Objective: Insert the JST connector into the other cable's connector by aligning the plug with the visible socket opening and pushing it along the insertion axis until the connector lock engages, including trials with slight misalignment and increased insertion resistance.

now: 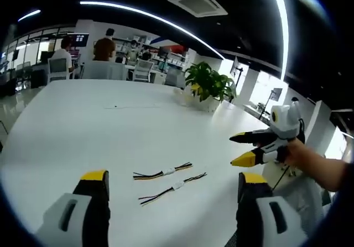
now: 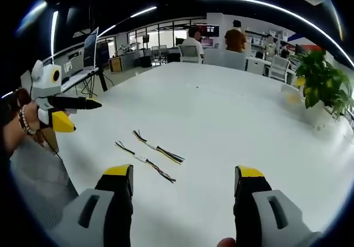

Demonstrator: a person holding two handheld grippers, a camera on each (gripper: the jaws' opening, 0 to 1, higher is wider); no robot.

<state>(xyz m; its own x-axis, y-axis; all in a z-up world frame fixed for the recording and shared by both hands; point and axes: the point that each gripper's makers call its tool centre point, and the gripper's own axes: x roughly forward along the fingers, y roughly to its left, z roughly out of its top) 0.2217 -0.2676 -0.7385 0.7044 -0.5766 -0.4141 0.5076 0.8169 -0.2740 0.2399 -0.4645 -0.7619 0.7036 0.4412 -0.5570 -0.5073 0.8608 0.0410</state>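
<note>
Left gripper view, two cables (image 1: 163, 173) (image 1: 172, 187) on table (image 1: 83, 125), both tongs (image 1: 174, 183) (image 2: 185, 179) wide open, empty.

Open-plan office: a large white table (image 1: 110, 125), a potted plant (image 1: 209, 84), seated people at desks (image 2: 221, 40), monitors (image 2: 90, 48), linear ceiling lights (image 1: 155, 19) and a ceiling air-conditioning vent (image 1: 196, 1).

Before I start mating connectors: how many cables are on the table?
2. The farther cable and the nearer cable lie side by side on the white table, apart, between and ahead of the left gripper's jaws. None looks hidden.
</note>
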